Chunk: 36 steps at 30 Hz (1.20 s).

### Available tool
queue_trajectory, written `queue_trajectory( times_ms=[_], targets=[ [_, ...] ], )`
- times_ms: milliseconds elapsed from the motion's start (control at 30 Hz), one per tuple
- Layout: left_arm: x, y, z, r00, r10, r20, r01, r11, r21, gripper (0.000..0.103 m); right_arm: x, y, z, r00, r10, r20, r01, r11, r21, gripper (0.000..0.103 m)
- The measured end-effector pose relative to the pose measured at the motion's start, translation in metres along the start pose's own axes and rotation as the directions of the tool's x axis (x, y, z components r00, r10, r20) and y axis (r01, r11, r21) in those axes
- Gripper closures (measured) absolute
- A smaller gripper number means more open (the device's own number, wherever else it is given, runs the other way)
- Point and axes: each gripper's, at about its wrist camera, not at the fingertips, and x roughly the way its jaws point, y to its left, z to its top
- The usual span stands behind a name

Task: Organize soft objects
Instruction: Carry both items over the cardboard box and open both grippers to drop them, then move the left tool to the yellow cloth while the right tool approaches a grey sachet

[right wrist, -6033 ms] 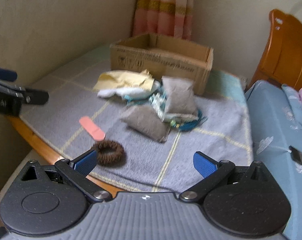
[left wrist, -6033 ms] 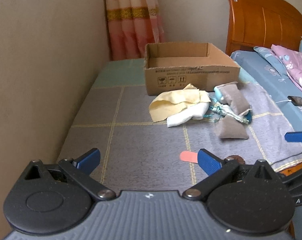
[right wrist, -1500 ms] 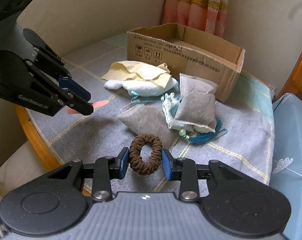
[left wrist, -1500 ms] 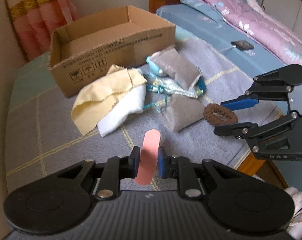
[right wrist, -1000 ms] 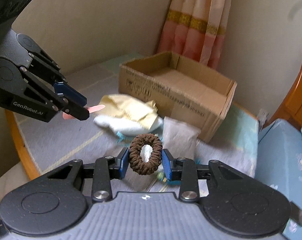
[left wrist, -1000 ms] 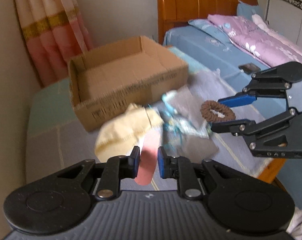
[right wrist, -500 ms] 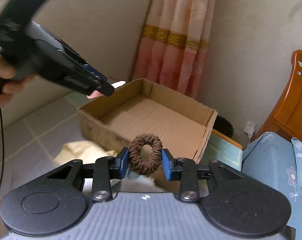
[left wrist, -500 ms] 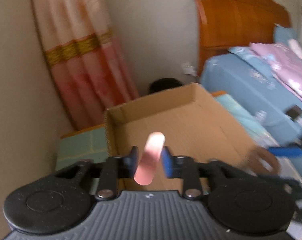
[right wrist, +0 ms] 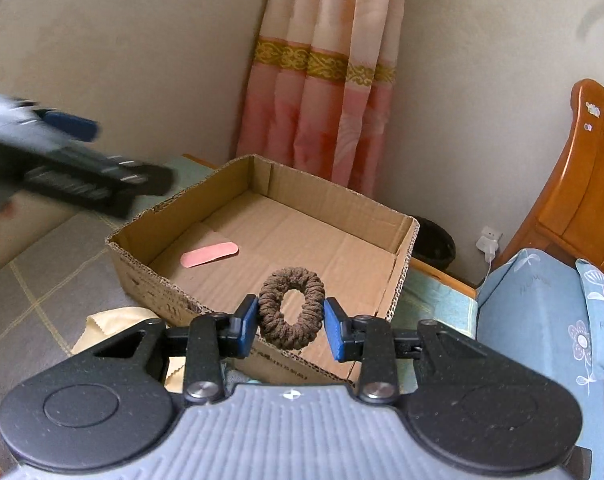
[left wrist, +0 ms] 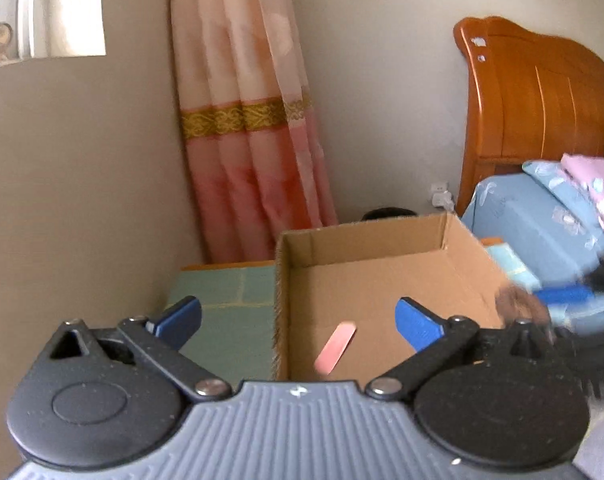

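My left gripper hangs over the near left part of the open cardboard box, its jaws opening wide with nothing between them. A pink strip lies loose on the box floor, seen as the pink strip in the right wrist view. My right gripper is shut on a brown hair tie, held upright above the box's near wall. The left gripper's fingers blur past at the left. The hair tie shows blurred at the box's right side.
The box stands on a grey checked table cloth near the wall corner and a pink curtain. A yellow cloth lies in front of the box. A dark bin sits behind it. A bed with blue bedding is to the right.
The left jaws have opened and the pink strip has dropped from them into the box. Both grippers moved up to the box. The right one still grips the hair tie.
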Motion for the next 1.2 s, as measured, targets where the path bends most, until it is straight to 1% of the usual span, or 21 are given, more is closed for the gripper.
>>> queue_trajectory(
  times_ms=[67,200,333,367,433,467,500,533,633,700,800,900,1000,1067,1200],
  targets=[
    [-0.008,0.000,-0.010,0.999,0.017,-0.033,-0.017,1.000,-0.003,0.001,0.004,0.000,0.005,1.000,-0.006,-0.003,0.006,1.000,-0.001,0.063],
    [-0.011,0.005,-0.027,0.992,0.003,-0.126,-0.009,0.999,-0.050,0.001,0.020,0.000,0.020,1.000,-0.018,-0.016,0.018,1.000,0.001,0.063],
    [-0.019,0.014,-0.038,0.989,0.022,-0.145,-0.036,0.995,-0.092,0.001,0.051,-0.008,0.046,0.998,-0.044,-0.038,0.045,0.998,0.038,0.063],
    [-0.020,0.015,-0.039,0.989,0.035,-0.144,-0.049,0.994,-0.096,0.001,0.059,-0.010,0.053,0.998,-0.053,-0.041,0.056,0.997,0.052,0.061],
    [-0.023,0.016,-0.039,0.989,0.058,-0.136,-0.071,0.993,-0.095,0.001,0.076,-0.019,0.069,0.996,-0.081,-0.046,0.085,0.991,0.102,0.044],
    [-0.026,0.018,-0.039,0.990,0.064,-0.128,-0.077,0.992,-0.098,0.001,0.083,-0.022,0.074,0.995,-0.090,-0.053,0.095,0.988,0.122,0.024],
    [-0.029,0.020,-0.039,0.991,0.066,-0.119,-0.079,0.992,-0.103,0.001,0.087,-0.025,0.078,0.993,-0.098,-0.061,0.106,0.985,0.137,0.015],
    [-0.031,0.020,-0.040,0.992,0.061,-0.111,-0.073,0.992,-0.104,0.001,0.087,-0.026,0.078,0.993,-0.099,-0.057,0.106,0.983,0.152,0.015],
    [-0.037,0.019,-0.042,0.993,0.055,-0.101,-0.065,0.992,-0.103,0.001,0.073,-0.021,0.069,0.996,-0.070,-0.056,0.079,0.982,0.171,0.014],
    [-0.042,0.018,-0.044,0.993,0.057,-0.101,-0.068,0.993,-0.101,0.001,0.060,-0.013,0.061,0.996,-0.083,-0.041,0.088,0.984,0.156,0.003],
    [-0.052,0.016,-0.047,0.994,0.064,-0.089,-0.072,0.993,-0.090,0.001,0.034,0.001,0.047,0.996,-0.091,-0.019,0.092,0.988,0.122,0.001],
    [-0.060,0.016,-0.051,0.995,0.048,-0.087,-0.056,0.994,-0.094,0.001,0.012,0.012,0.033,0.994,-0.106,-0.025,0.108,0.989,0.103,0.000],
    [-0.067,0.017,-0.057,0.995,0.033,-0.094,-0.042,0.995,-0.094,0.001,-0.002,0.021,0.017,0.990,-0.127,-0.054,0.132,0.987,0.092,0.000],
    [-0.071,0.017,-0.062,0.995,0.030,-0.096,-0.039,0.995,-0.093,0.001,-0.009,0.026,0.003,0.990,-0.124,-0.071,0.130,0.988,0.086,0.000],
    [-0.076,0.019,-0.069,0.995,0.031,-0.095,-0.040,0.995,-0.092,0.001,-0.011,0.030,-0.027,0.982,-0.144,-0.122,0.159,0.980,0.122,0.000]
  ],
)
